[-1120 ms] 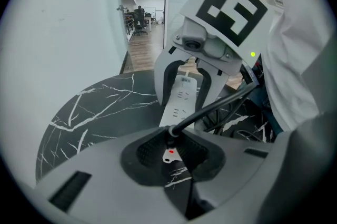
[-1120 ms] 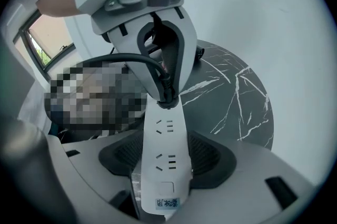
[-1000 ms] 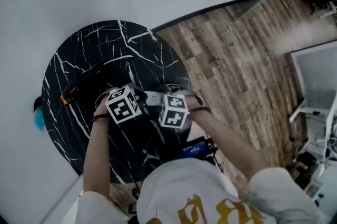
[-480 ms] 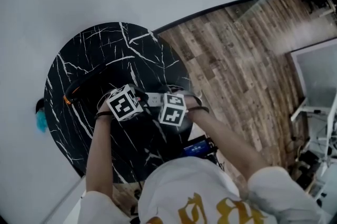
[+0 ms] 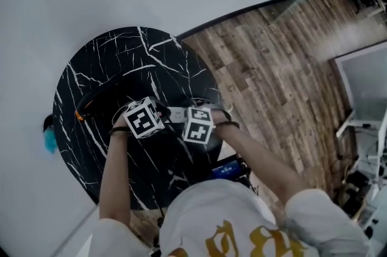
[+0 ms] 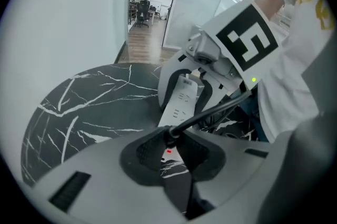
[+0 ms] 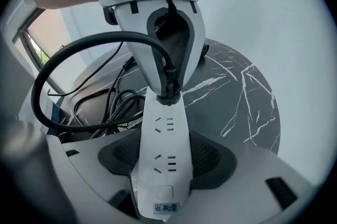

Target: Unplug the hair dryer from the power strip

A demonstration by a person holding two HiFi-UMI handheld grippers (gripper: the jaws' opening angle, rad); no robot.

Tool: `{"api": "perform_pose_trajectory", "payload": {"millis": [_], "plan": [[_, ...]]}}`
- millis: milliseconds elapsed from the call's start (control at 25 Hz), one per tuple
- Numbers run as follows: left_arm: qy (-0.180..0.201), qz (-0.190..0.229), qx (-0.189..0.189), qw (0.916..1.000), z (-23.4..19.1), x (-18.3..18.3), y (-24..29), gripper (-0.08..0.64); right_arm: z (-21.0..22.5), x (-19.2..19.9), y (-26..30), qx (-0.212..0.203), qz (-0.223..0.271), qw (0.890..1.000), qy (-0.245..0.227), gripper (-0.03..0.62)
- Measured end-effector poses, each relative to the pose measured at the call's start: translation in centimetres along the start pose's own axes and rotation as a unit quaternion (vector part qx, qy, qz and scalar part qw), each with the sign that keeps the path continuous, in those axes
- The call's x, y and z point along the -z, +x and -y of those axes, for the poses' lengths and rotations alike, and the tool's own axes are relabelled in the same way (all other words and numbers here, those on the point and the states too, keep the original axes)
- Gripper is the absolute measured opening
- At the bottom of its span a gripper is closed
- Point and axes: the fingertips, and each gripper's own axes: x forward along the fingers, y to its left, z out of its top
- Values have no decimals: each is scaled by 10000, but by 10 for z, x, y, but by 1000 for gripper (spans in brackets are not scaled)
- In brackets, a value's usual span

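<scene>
- The left gripper (image 6: 168,138) has its jaws squeezed tight on the black plug (image 7: 168,92), right where the cord (image 6: 216,110) comes out.
- The right gripper (image 7: 164,162) has its jaws clamped on the two sides of the white power strip (image 7: 160,133), at the end far from the plug.
- The plug sits in the socket at the other end of the strip. It does not look pulled out yet, so I think the step now is the pull.
- To do it well, the right gripper should hold the strip firm so it cannot slide. The left one should pull the plug straight out of its socket, not sideways.
- A crooked pull could bend the pins or twist the strip out of the jaws.
- The grip is best kept on the plug body, not on the cord.
- The cord loops away in a big curve, so it looks slack and should not tug back.
- A dark thing with an orange ring, which I take to be the hair dryer (image 5: 81,109), lies on the black marble worktop (image 5: 121,56), left of both grippers.
</scene>
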Motion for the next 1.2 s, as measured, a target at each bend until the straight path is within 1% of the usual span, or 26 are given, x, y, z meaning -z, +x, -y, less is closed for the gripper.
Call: {"api": "perform_pose_trajectory", "payload": {"millis": [120,160,200,360,400,440,480,560,600,640,680,760,800,840,880,920,1000,1040,1080,1120,1200], "plan": [[194,-23,-661,9976,2,1,3,54,0,0,1,-88,-49,9999,36,268],[202,-60,-759,9969,2,1,3,54,0,-1,0,-96,-61,9999,35,268],[155,-82,-724,9972,2,2,3,52,0,-1,0,-94,-65,9999,22,268],[-141,-22,17,9999,-1,2,1,61,-1,0,1,-10,-51,9999,-101,268],[-174,23,55,9998,-1,0,1,63,0,0,2,-5,-52,9999,-104,268],[-169,54,-42,9998,-1,-1,1,61,0,1,2,-21,-62,9999,-94,268],[-122,44,-229,9997,-1,-3,1,60,0,1,1,-49,-77,9999,-78,268],[61,-131,-611,9980,2,-2,1,54,0,1,0,-84,-99,9999,-57,268],[131,-228,-695,9972,3,-1,2,54,0,1,0,-72,-109,9999,-48,268],[141,-285,-665,9973,3,0,3,54,1,1,1,-46,-120,9999,-33,268],[87,-287,-531,9981,3,1,3,54,1,0,1,-17,-133,9999,-15,268],[-122,-176,-154,9997,0,0,1,54,1,0,1,14,-145,9999,-9,268],[-212,-100,-40,9997,0,-1,0,58,0,0,1,15,-134,9999,-20,268],[-260,-32,-40,9996,0,-1,0,61,0,1,1,9,-114,9999,-31,268],[-253,9,-157,9996,0,-2,0,60,-1,1,1,-3,-96,9999,-37,268],[-189,-4,-362,9992,0,-2,1,60,0,1,1,-15,-89,10000,-39,268],[-7,-175,-771,9969,2,-1,1,55,1,0,2,-37,-86,9999,-43,268],[22,-242,-837,9962,2,0,1,54,1,0,2,-44,-88,9999,-50,268],[-13,-263,-774,9967,3,0,1,54,1,0,2,-44,-94,9999,-56,268],[-92,-242,-609,9978,2,1,1,54,0,-1,2,-37,-100,9999,-54,268],[-291,-132,-170,9993,-2,0,-1,57,1,-1,1,-17,-123,9999,-11,268]]}}
